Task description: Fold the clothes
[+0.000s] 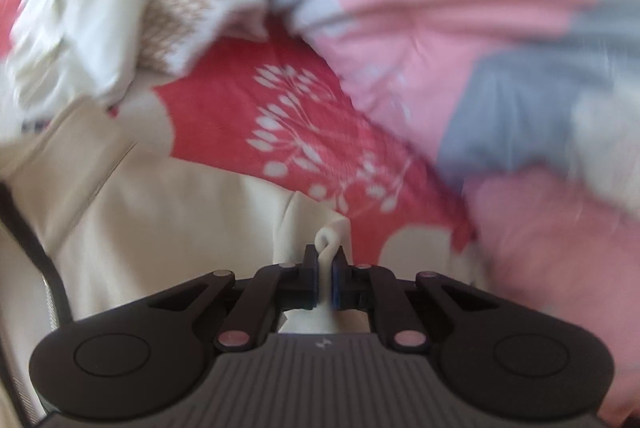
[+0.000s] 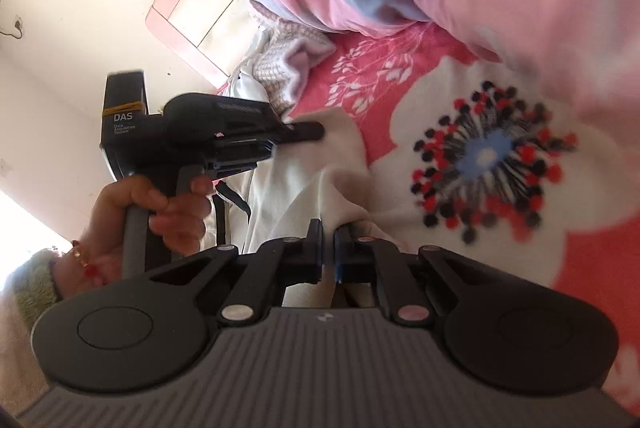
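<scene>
Both tools are clamped on the cream garment: left tool pinches an edge fold at lower centre; right tool grips fabric just right of it.

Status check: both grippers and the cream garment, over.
Left gripper shut on cream garment edge. Right gripper shut on same cloth. Pink-grey quilt bunched close beside.
</scene>
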### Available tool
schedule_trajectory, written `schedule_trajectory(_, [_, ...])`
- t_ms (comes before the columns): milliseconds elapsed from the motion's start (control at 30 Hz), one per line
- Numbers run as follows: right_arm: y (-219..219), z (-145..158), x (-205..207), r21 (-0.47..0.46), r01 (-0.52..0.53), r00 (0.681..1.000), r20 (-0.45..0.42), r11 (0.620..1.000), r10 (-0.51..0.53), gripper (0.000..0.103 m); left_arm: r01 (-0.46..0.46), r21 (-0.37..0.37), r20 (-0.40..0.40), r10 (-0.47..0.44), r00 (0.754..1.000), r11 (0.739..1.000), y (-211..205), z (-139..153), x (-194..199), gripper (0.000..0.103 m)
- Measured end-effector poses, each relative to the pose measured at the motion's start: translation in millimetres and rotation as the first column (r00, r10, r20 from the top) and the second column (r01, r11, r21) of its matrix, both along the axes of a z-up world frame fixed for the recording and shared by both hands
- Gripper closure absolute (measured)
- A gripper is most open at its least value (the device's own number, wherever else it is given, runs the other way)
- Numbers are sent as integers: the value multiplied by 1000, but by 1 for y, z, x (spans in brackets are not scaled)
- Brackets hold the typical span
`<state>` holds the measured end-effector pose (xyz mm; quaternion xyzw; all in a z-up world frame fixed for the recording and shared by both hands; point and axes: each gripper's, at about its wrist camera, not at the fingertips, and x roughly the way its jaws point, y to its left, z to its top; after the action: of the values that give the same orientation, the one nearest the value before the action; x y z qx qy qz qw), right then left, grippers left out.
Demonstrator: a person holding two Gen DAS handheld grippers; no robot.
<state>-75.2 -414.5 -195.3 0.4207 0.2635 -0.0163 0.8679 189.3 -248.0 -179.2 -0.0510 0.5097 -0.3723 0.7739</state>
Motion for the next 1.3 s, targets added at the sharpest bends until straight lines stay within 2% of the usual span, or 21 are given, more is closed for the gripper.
schedule_trajectory(67, [6, -1, -8, -32, 8, 1000, 1, 999, -8, 100, -54, -96, -53, 49, 997, 994, 12, -7, 4, 96])
schedule_trajectory(133, [13, -2, -15, -89, 9, 1000, 5, 996, -9, 100, -90, -157, -89, 77, 993, 983, 18, -16, 4, 96])
schedule_trajectory(200, [19, -3, -19, -120, 16, 1000, 5, 993, -16, 100, -115, -194, -103, 97, 990, 974, 18, -21, 2, 96])
schedule_trajectory(267, [17, -3, -21, -107, 37, 999, 14, 994, -35, 100, -151, -224, -136, 123, 983, 963, 15, -27, 2, 96])
schedule_trajectory(333, [10, -7, -20, -70, 67, 998, 3, 995, -67, 100, -175, -206, -187, 136, 973, 963, 9, -35, 5, 94])
schedule_trajectory(400, [-2, -17, -17, 16, 96, 995, -32, 995, -96, 98, -199, -180, -227, 157, 961, 963, 4, -41, 10, 87])
schedule_trajectory(433, [-5, -18, -18, 25, 105, 994, -37, 994, -104, 96, -218, -182, -245, 170, 954, 959, 3, -42, 12, 84])
schedule_trajectory(467, [-7, -19, -19, 34, 113, 993, -42, 993, -112, 89, -237, -190, -259, 184, 948, 953, 4, -42, 14, 81])
schedule_trajectory(567, [-3, -5, -32, -64, 146, 989, -26, 987, -148, 84, -270, -227, -278, 203, 939, 936, 10, -34, 18, 62])
schedule_trajectory(733, [9, 19, -48, -299, 140, 990, 21, 944, -140, 83, -259, -223, -180, 222, 958, 940, 27, 0, 13, 57])
schedule_trajectory(833, [34, 34, -39, -465, 26, 997, 72, 885, 9, 83, -193, -199, -108, 174, 979, 961, 50, 28, 0, 54])
schedule_trajectory(900, [49, 33, -23, -544, -70, 992, 49, 836, 114, 85, -112, -122, -49, 107, 993, 986, 65, 46, -21, 53])
schedule_trajectory(967, [49, 19, -1, -591, -125, 992, -50, 797, 118, 85, -14, 4, 41, 14, 999, 1000, 86, 56, -49, 52])
schedule_trajectory(1000, [41, 13, 6, -590, -120, 992, -96, 799, 79, 85, 34, 70, 84, -40, 996, 997, 96, 60, -65, 51])
schedule_trajectory(1033, [30, 13, 5, -554, -89, 994, -102, 828, 39, 84, 76, 140, 125, -94, 988, 987, 109, 62, -84, 50])
schedule_trajectory(1067, [18, 18, -1, -506, -37, 997, -76, 861, -2, 84, 106, 194, 160, -139, 977, 975, 123, 63, -103, 49])
schedule_trajectory(1133, [4, 33, -19, -443, 3, 1000, -21, 897, -14, 84, 139, 261, 199, -195, 960, 955, 150, 60, -139, 48])
schedule_trajectory(1200, [-4, 37, -29, -311, -36, 999, -32, 950, 28, 83, 160, 299, 215, -230, 949, 941, 173, 55, -170, 48])
schedule_trajectory(1233, [-10, 31, -27, -203, -81, 996, -53, 976, 71, 83, 166, 316, 218, -242, 945, 934, 183, 52, -184, 48])
schedule_trajectory(1300, [-8, 18, -25, -39, -140, 985, -107, 989, 135, 83, 170, 336, 237, -258, 937, 926, 202, 50, -215, 48])
